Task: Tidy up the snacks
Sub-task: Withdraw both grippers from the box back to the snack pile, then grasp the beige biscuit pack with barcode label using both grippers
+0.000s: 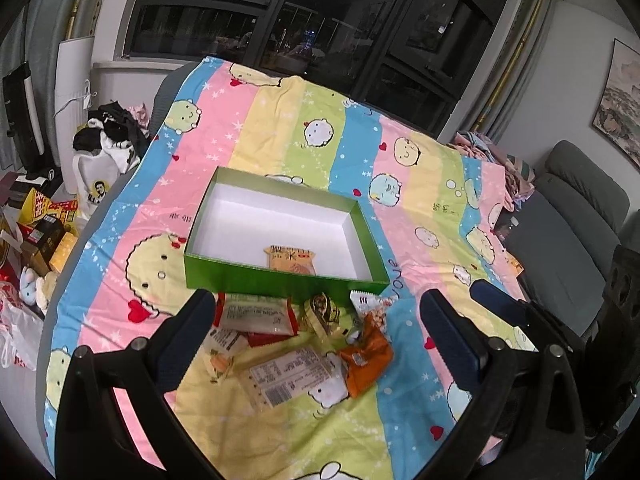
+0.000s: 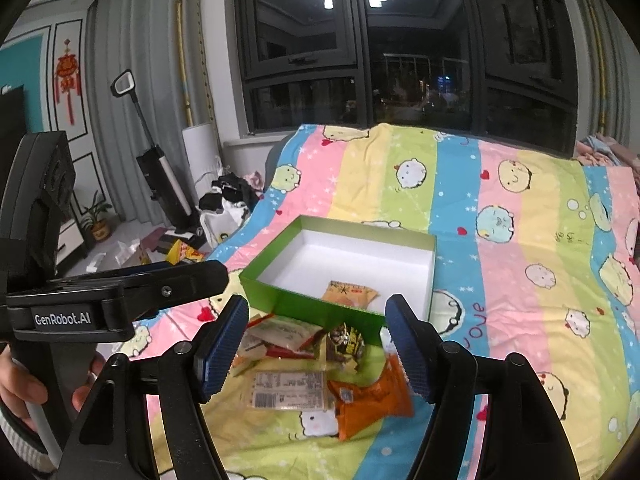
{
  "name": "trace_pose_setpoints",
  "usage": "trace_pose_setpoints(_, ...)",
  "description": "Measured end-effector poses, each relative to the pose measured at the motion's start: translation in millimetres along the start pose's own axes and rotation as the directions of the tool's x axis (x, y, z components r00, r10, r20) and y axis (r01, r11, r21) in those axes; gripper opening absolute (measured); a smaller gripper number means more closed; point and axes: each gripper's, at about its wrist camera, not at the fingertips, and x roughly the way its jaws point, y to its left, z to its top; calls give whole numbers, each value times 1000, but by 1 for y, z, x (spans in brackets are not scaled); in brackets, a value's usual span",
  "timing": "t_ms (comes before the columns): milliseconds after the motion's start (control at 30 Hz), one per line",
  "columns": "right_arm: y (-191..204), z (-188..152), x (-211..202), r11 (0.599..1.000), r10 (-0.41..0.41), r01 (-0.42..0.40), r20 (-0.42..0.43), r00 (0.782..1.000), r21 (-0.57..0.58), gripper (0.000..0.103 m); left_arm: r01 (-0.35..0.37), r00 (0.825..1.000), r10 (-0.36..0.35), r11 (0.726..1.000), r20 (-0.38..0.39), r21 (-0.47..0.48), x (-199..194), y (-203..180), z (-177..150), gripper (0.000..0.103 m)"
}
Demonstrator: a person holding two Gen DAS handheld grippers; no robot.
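Up front, from the left wrist, the left gripper (image 1: 316, 312) stood spread with nothing between its fingers, hovering over the loose snack packets (image 1: 296, 344) on the striped bedspread (image 1: 400, 152). At twelve o'clock from them lay the green box (image 1: 280, 276), one beige packet (image 1: 291, 261) inside by its near wall. From the right wrist, the right gripper (image 2: 318, 322) was likewise released and empty, an orange packet (image 2: 372, 398) at its five o'clock. A hand (image 2: 24, 388) held the other tool at nine o'clock.
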Motion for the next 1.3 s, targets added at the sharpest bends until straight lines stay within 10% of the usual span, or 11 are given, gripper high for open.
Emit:
trace_pose_setpoints(467,-51,-81,14,986,-17,50,-202,979,158,72,-39,987,35,999,-157,-21,35,13,-65,102)
trace_pose_setpoints(967,-9,-122,79,952,304,-274,-309,901,139,67,-95,969,66,989,-237,-116,66,42,-103,98)
trace_pose_setpoints(1300,-26,-116,121,988,156,-144,-343,926,59,66,-73,966,29,984,-256,-165,78,50,-103,97)
